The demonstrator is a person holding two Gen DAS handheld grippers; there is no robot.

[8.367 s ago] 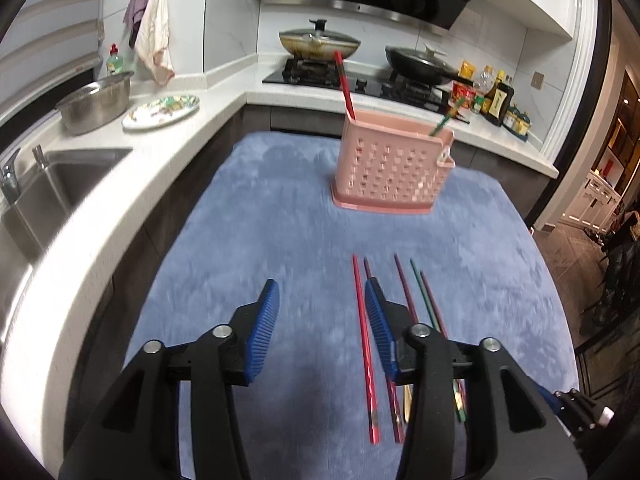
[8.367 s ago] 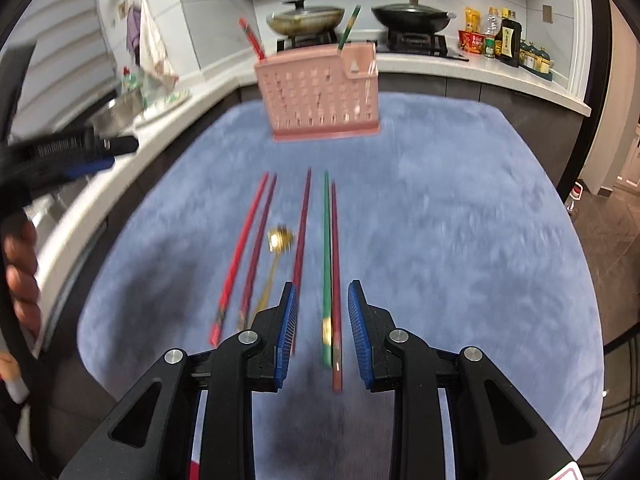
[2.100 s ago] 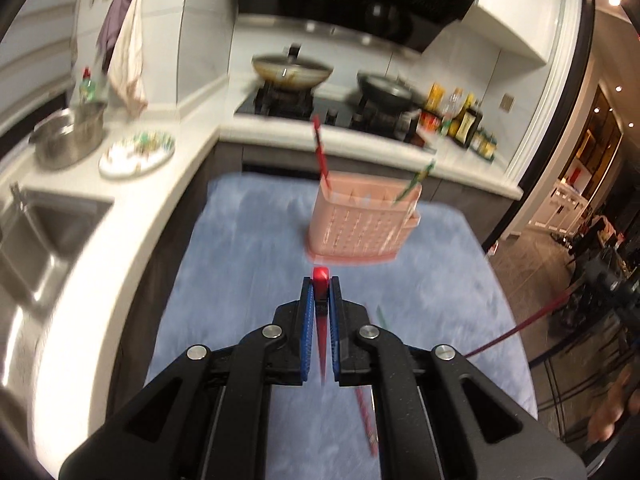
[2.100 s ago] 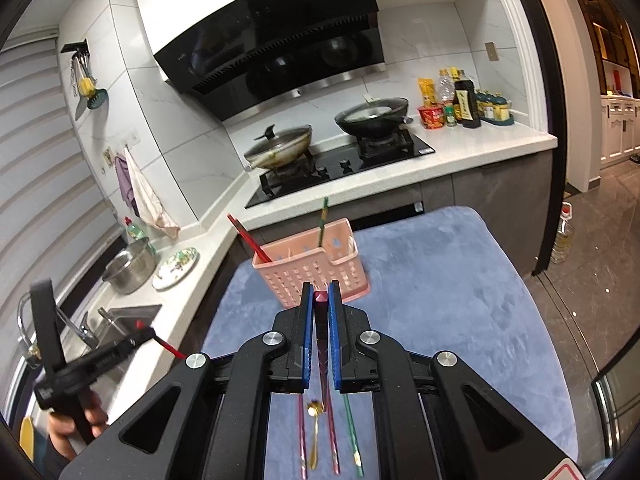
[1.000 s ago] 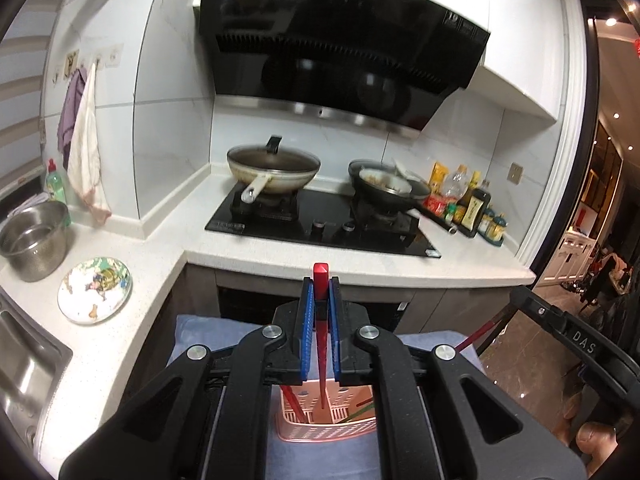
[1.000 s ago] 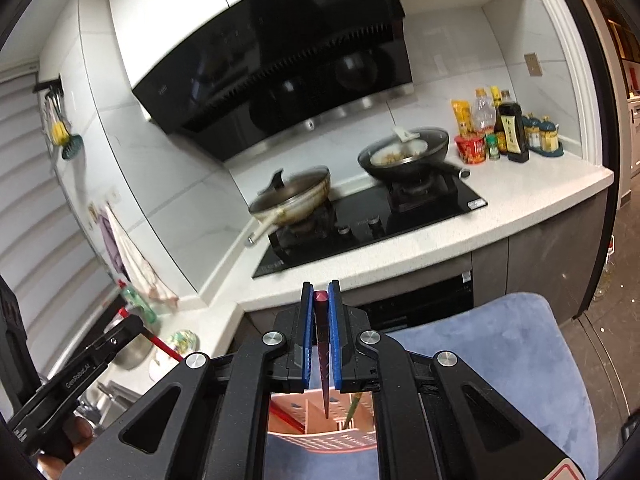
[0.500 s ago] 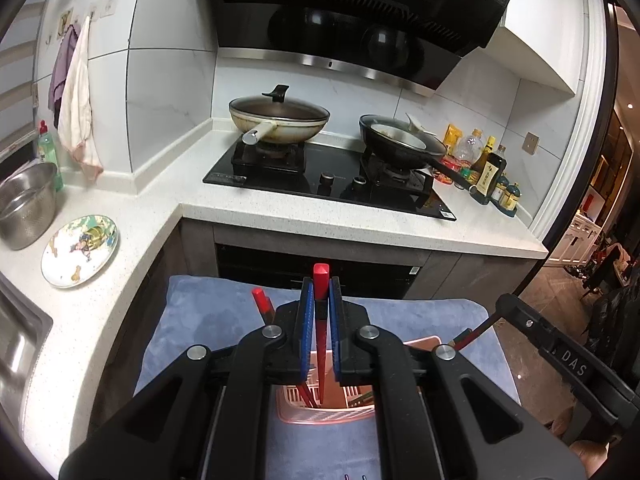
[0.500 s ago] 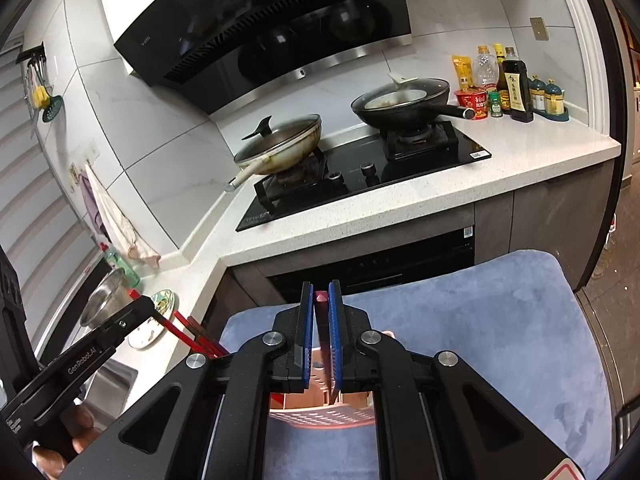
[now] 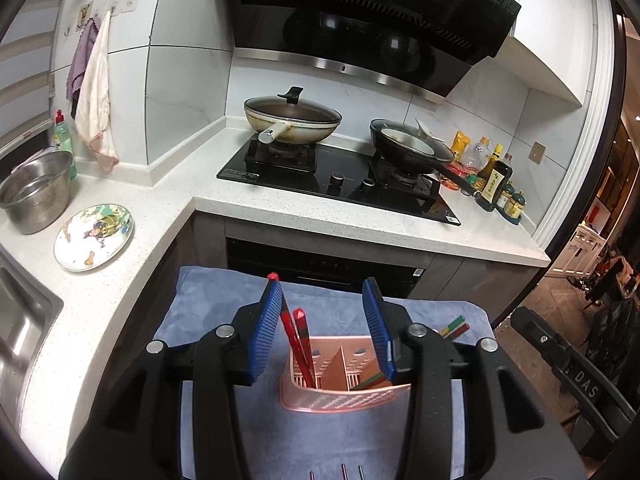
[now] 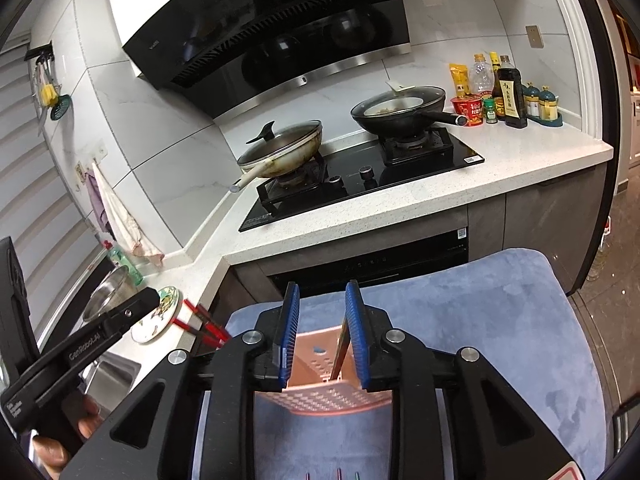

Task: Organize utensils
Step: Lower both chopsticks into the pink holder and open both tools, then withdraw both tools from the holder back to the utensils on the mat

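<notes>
The pink perforated basket (image 9: 340,400) stands on the blue cloth (image 9: 208,300), right below both grippers. My left gripper (image 9: 322,328) hangs over it, jaws opening; two red chopsticks (image 9: 298,332) lean in the left compartment, free of the pads. Red and green chopstick tips (image 9: 454,326) stick out on the basket's right side. In the right wrist view my right gripper (image 10: 322,336) is over the basket (image 10: 328,400), jaws opening. A dark chopstick (image 10: 342,346) stands loose between them, close to the right pad. The red chopsticks (image 10: 204,320) show at the left.
Behind the cloth runs a white counter (image 9: 320,216) with a hob, a lidded wok (image 9: 292,120) and a black pan (image 9: 408,148). A plate (image 9: 94,236), a steel bowl (image 9: 36,192) and a sink lie left. Utensil tips (image 9: 344,470) rest on the cloth near me.
Both grippers sank toward the basket and their jaws parted. The red chopstick from the left gripper and the dark one from the right gripper now stand in the basket.
</notes>
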